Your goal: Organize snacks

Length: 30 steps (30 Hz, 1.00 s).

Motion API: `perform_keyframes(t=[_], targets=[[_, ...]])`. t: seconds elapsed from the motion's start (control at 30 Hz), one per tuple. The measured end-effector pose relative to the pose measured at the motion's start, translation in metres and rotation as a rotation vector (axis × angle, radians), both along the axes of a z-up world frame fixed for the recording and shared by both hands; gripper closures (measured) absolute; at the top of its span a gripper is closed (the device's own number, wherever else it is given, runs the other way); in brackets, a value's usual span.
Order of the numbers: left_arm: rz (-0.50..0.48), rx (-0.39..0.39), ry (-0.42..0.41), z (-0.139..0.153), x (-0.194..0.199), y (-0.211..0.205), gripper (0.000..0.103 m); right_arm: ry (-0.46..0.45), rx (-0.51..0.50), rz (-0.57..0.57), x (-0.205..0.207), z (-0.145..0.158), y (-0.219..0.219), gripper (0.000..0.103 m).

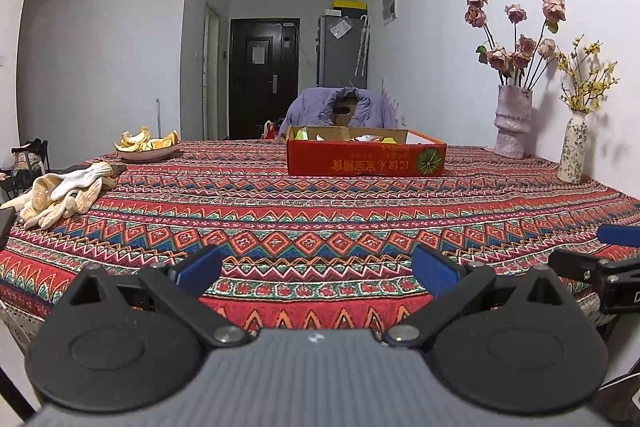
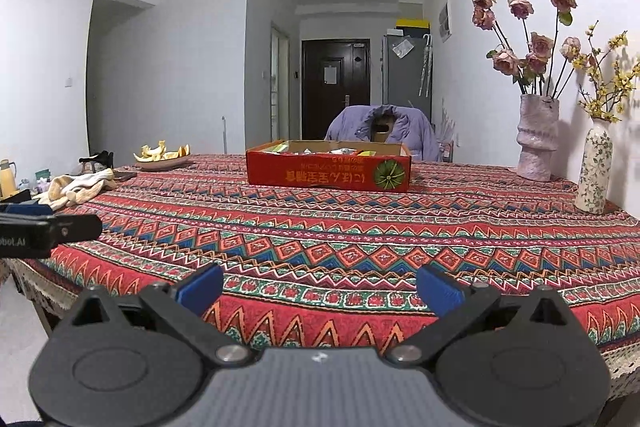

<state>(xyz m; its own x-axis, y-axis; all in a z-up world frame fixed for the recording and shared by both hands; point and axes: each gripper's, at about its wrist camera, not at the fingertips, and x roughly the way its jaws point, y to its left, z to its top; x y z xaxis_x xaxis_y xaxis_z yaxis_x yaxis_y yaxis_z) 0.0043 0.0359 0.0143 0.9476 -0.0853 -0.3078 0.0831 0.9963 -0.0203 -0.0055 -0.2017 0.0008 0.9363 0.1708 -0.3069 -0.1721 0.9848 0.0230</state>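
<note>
Left gripper (image 1: 318, 269) and right gripper (image 2: 320, 289) both spread wide, empty (side by side); red snack box (image 1: 366, 157) well ahead on tablecloth (image 1: 320, 219).

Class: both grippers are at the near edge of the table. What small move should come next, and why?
Probably move the right gripper forward toward the red box. Both it and the left gripper are open and hold nothing, and the snacks sit in that box, far across the tablecloth.
</note>
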Motion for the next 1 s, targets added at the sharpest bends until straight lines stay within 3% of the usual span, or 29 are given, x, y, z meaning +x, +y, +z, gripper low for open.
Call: perform_keyframes(t=[1.0], targets=[[0.001,-0.007,-0.018,0.0090,-0.0047,0.0010,0.000,-0.018,0.030,0.008,0.0001,0.0052,-0.0021,0.000]])
